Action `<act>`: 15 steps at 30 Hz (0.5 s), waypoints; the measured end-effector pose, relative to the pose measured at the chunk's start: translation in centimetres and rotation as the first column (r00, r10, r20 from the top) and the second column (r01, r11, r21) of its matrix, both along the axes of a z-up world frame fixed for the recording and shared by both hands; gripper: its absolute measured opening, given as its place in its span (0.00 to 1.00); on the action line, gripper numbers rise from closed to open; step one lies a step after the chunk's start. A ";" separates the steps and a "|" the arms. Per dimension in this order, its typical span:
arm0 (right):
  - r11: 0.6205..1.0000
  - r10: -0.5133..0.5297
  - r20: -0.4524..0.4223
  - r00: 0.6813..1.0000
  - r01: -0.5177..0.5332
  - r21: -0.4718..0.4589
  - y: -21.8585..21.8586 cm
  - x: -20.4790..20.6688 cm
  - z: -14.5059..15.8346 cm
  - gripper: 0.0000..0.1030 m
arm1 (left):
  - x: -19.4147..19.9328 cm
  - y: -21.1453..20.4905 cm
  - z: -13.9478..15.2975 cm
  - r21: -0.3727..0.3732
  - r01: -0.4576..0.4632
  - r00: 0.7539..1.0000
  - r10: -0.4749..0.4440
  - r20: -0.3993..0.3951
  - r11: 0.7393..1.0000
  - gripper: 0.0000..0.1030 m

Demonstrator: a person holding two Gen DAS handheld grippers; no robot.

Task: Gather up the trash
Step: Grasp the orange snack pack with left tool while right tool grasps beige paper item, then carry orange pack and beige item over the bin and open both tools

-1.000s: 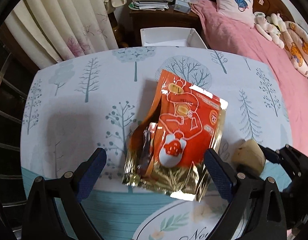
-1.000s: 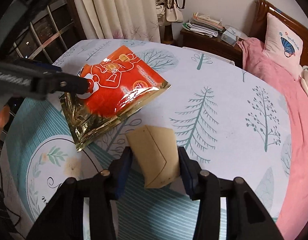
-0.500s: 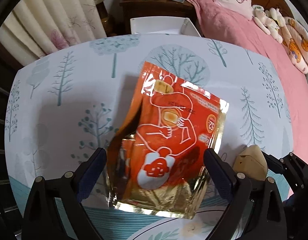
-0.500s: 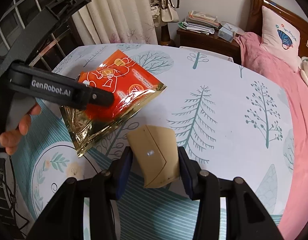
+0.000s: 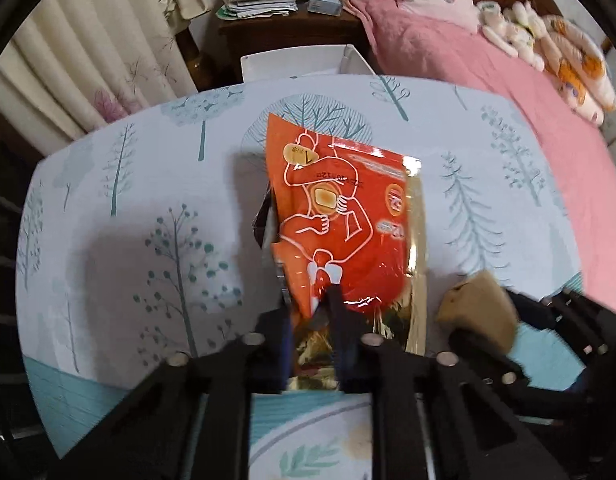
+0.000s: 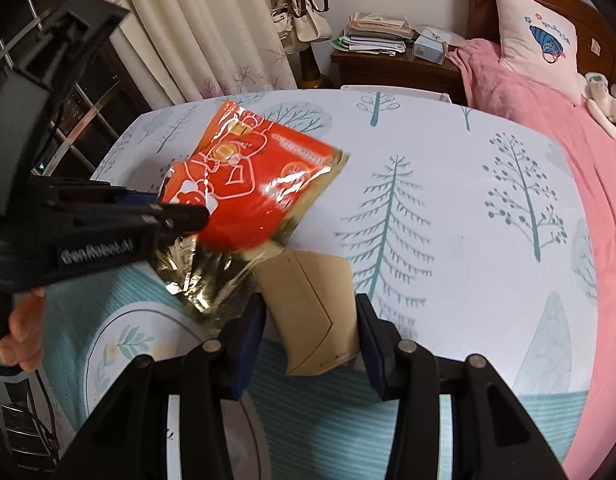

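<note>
Left gripper (image 5: 314, 312) was clamped on the near edge of the red-and-gold foil pouch (image 5: 348, 224), which was raised at a tilt above the tree-print tablecloth (image 5: 148, 208). Right gripper (image 6: 310, 344) held the tan paper packet (image 6: 312, 312) between its blue pads (image 6: 250, 340), low over the cloth, just beside the pouch. White bin (image 5: 292, 66) stood beyond the table's far edge.

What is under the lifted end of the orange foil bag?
Under the orange foil bag, held by the left gripper, the tree-print tablecloth shows. The bag's gold edge covers the brown paper envelope's corner.
</note>
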State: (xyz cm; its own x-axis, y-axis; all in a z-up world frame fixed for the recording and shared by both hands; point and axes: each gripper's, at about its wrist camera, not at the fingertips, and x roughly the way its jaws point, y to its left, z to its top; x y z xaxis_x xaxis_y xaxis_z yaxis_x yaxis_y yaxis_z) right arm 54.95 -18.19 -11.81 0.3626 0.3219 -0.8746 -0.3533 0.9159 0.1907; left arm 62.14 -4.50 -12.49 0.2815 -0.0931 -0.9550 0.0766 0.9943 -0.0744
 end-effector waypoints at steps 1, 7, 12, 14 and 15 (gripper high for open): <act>1.000 -0.004 0.001 1.000 0.004 -0.002 -0.1 -0.3 0.0 0.43 | -0.3 0.1 0.1 -0.005 -0.005 1.000 0.005 0.003 1.000 0.06; 0.999 -0.034 0.002 0.999 0.034 0.021 -1.0 -3.1 1.2 0.43 | -4.2 0.4 1.9 -0.029 -0.015 0.999 0.016 0.039 0.999 0.02; 0.998 -0.058 0.015 0.998 0.058 0.031 -1.1 -6.9 2.9 0.43 | -9.2 1.0 5.1 -0.078 0.007 0.996 0.000 0.090 0.997 0.01; 0.997 -0.071 0.021 0.997 0.071 0.040 -1.1 -8.8 3.8 0.43 | -11.3 1.3 6.3 -0.089 0.021 0.994 -0.011 0.108 0.996 0.01; 0.996 -0.075 0.026 0.997 0.074 0.041 -1.0 -9.6 4.2 0.43 | -12.6 1.4 7.1 -0.094 0.030 0.993 -0.019 0.121 0.995 0.01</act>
